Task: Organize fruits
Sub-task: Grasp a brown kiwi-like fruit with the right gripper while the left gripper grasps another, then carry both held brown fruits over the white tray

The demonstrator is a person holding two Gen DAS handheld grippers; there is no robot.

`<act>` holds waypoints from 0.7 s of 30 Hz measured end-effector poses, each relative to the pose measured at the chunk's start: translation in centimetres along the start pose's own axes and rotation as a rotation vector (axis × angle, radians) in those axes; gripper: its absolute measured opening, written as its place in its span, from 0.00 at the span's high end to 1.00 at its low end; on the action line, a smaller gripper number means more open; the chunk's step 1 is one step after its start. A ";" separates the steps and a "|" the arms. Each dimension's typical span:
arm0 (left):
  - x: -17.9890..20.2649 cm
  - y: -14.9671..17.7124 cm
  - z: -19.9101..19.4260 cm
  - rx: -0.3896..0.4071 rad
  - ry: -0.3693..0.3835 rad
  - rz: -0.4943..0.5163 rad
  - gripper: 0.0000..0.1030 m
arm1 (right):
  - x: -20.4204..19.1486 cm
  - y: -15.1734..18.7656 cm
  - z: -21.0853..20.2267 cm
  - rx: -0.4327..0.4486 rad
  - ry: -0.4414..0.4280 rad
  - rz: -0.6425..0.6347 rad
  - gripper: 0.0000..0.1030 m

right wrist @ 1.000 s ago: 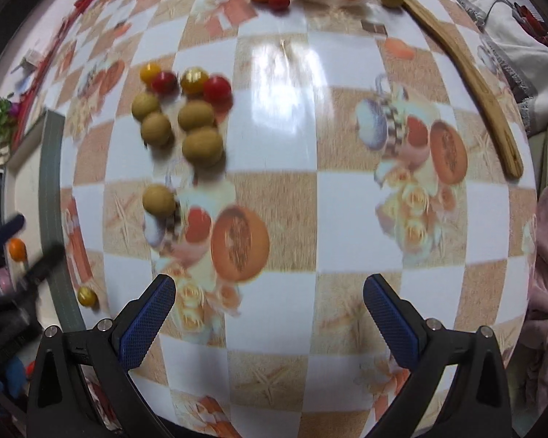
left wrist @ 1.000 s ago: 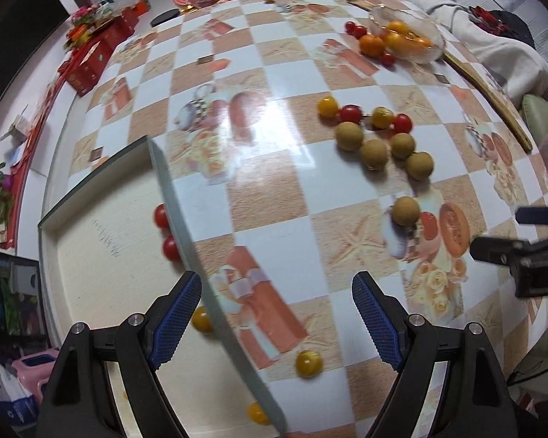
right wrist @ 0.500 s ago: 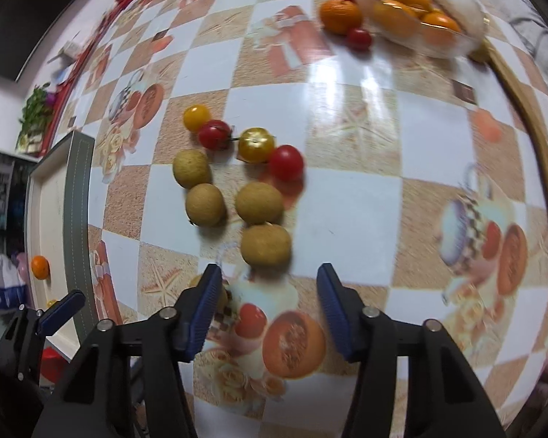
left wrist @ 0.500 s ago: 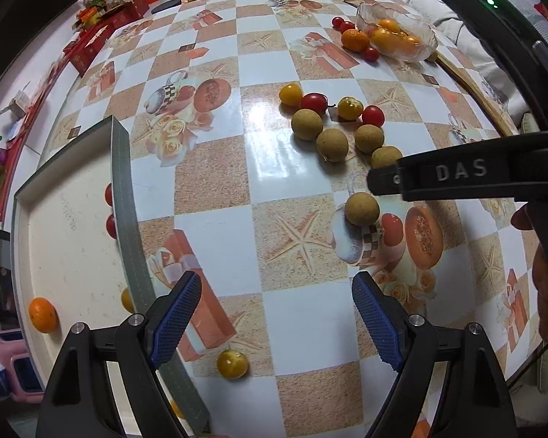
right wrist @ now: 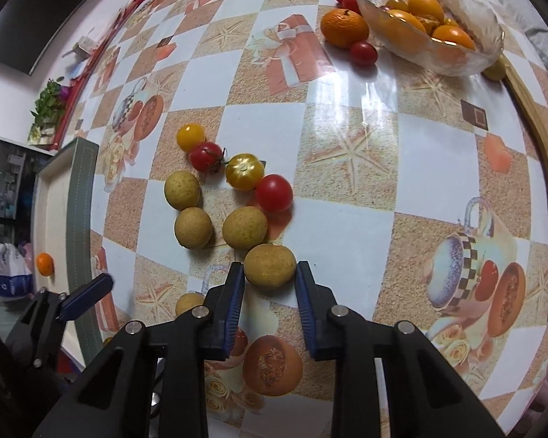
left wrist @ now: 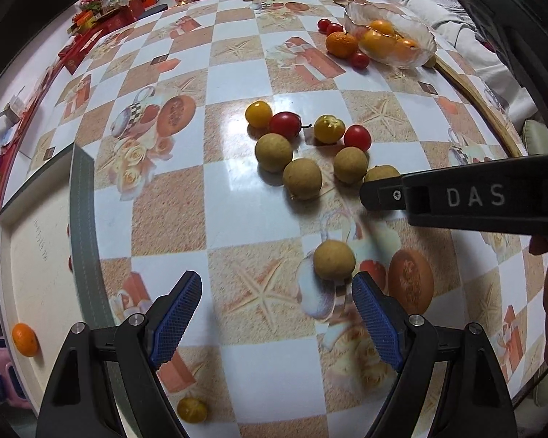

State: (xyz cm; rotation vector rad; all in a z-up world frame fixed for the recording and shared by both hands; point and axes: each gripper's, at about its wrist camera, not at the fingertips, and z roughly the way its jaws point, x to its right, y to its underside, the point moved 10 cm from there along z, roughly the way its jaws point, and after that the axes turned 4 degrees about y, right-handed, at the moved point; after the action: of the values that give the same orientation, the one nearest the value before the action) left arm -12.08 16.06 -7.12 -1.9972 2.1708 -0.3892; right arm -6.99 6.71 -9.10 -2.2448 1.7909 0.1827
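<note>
Your right gripper (right wrist: pixel 269 284) has a round, tan, rough-skinned fruit (right wrist: pixel 270 265) between its blue ribbed pads, and the jaws are closing on it; both pads lie against its sides while it sits on the table (right wrist: pixel 347 197). That fruit is the nearest of a loose cluster. Three more tan fruits lie just behind it, close together, and a fifth sits apart, right in front of your left gripper (left wrist: pixel 276 314), beside the tip of its right-hand pad. Your left jaws stand wide open with nothing in them.

Behind the tan fruits runs a row of four smooth, glossy small tomatoes: a yellow one (right wrist: pixel 190 137), a red one with a stem (right wrist: pixel 205 155), a larger yellow one (right wrist: pixel 244 171) and a red one (right wrist: pixel 274 193), each touching or nearly touching its neighbour.

Further back, a clear ribbed glass bowl (right wrist: pixel 486 33) holds several orange fruits. Beside it lie one dimpled orange (right wrist: pixel 344 27) and three red tomatoes, two at the bowl's far side and one near the orange.

At the table's left edge a shallow tray (left wrist: pixel 82 219) with a grey rim and pale floor holds one small orange (left wrist: pixel 25 339). One more yellow tomato (left wrist: pixel 191 409) lies on the table beside the tray, under your left gripper.

The tabletop is glossy, printed in tan and white squares with starfish, cups and gift boxes. A curved wooden strip (right wrist: pixel 540 168) follows its right edge.
</note>
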 end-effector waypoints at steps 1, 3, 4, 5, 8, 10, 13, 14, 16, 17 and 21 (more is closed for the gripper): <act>0.1 -0.2 0.2 -0.001 0.000 0.005 0.17 | 0.1 0.0 0.0 -0.002 -0.009 0.004 0.70; 0.6 -0.4 0.7 -0.005 0.007 0.020 0.31 | 0.2 -0.1 0.0 -0.008 -0.022 0.003 0.70; 0.8 -0.5 0.9 -0.012 0.010 0.027 0.33 | 0.1 -0.1 0.1 -0.011 -0.027 0.002 0.70; 0.9 -0.6 1.0 -0.013 0.010 0.032 0.34 | 0.0 -0.2 0.1 -0.013 -0.031 -0.001 0.70; 1.4 -0.8 1.4 -0.011 0.014 0.044 0.46 | -0.1 -0.3 0.2 -0.014 -0.037 -0.004 0.70; 1.6 -0.8 1.6 -0.019 0.036 0.040 0.61 | -0.1 -0.3 0.2 -0.013 -0.036 -0.003 0.70; 1.7 -1.0 1.5 -0.009 0.059 0.041 0.74 | 0.1 -0.4 0.1 -0.009 -0.032 0.002 0.70; 1.7 -1.0 1.5 -0.013 0.072 0.034 0.74 | 0.2 -0.4 0.0 -0.007 -0.030 0.005 0.70; 1.4 -1.0 1.4 -0.023 0.093 0.008 0.74 | 0.3 -0.4 -0.1 -0.005 -0.027 0.010 0.70; 1.2 -1.0 1.3 -0.025 0.100 -0.007 0.74 | 0.4 -0.3 -0.1 -0.003 -0.026 0.013 0.70; 0.4 -0.8 0.5 -0.025 0.120 -0.048 0.74 | 0.4 0.1 -0.9 0.009 -0.028 0.019 0.70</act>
State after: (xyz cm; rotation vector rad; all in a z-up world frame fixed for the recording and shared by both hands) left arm -11.22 15.57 -7.31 -2.0932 2.2110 -0.5038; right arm -7.00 6.03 -8.38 -2.2085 1.7964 0.2079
